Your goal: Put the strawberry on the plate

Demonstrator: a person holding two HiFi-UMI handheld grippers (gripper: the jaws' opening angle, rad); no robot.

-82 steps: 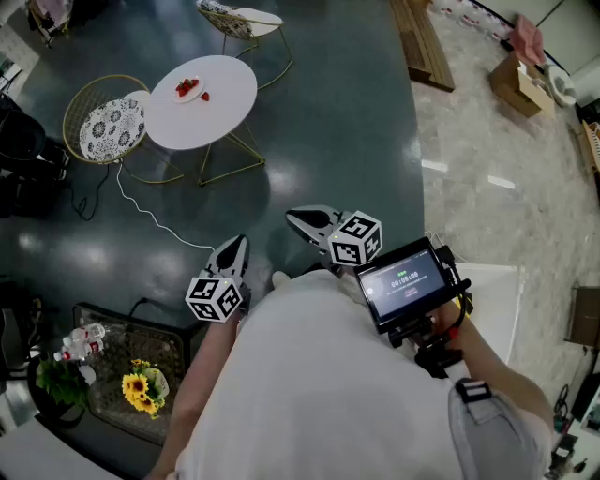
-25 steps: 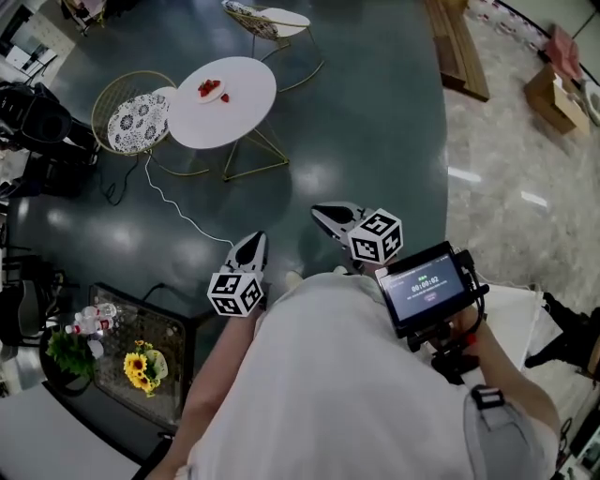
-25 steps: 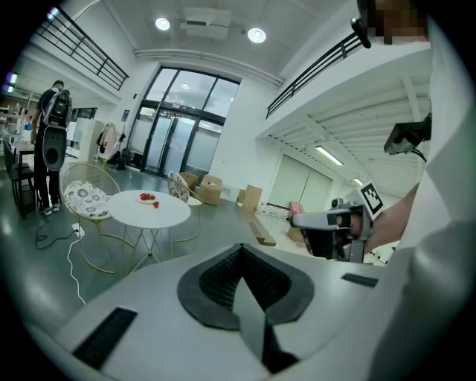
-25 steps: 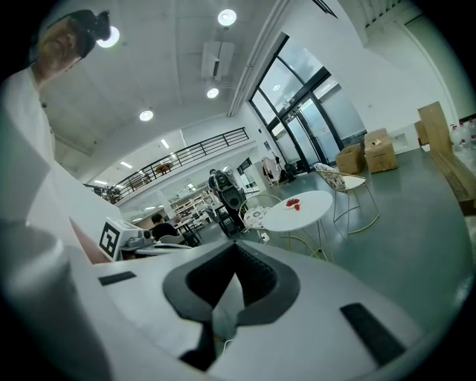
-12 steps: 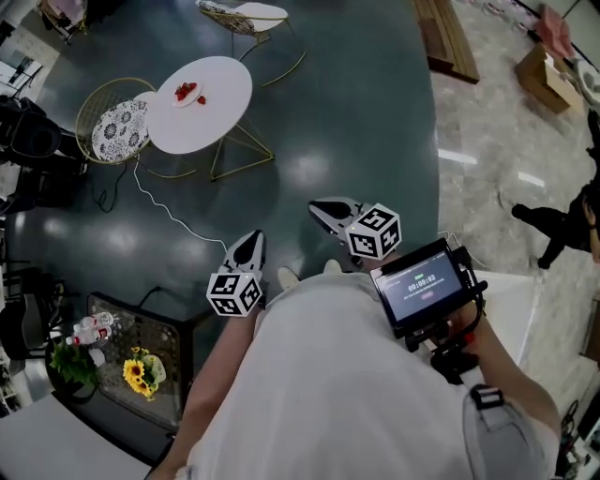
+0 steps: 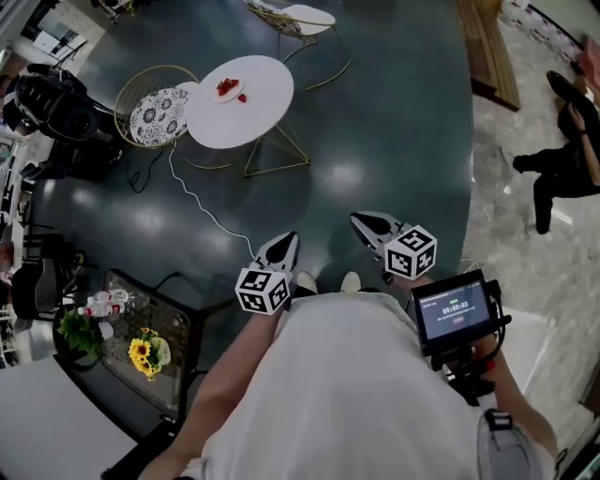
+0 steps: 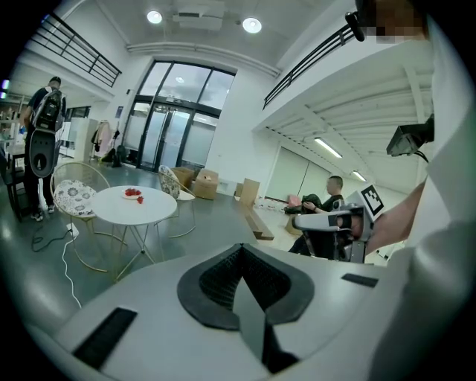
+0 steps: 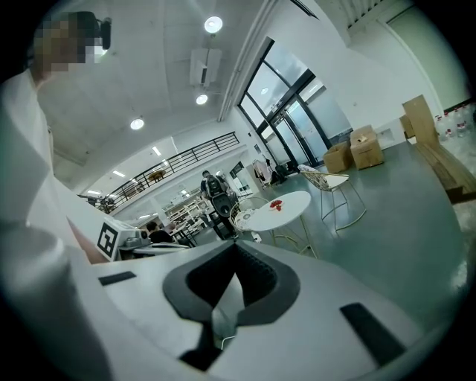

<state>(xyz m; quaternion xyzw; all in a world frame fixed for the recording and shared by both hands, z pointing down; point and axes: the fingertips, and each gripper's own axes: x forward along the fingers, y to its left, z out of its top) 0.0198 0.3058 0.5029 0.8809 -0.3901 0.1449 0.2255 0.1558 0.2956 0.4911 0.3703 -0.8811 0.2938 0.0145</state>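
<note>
1. Open dark floor lies between the left gripper, the right gripper and the far round table; nothing stands on it.
2. The table's near and right edges are free. A cushioned chair stands just left of it, and a second chair stands beyond its far edge.
3. On the top, only the plate and one loose strawberry just beside it take up room.
4. Near left, a wire stand with sunflowers blocks the way.

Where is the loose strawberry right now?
In the head view, upper left: the strawberry lies on the round white table, just beside the plate.
</note>
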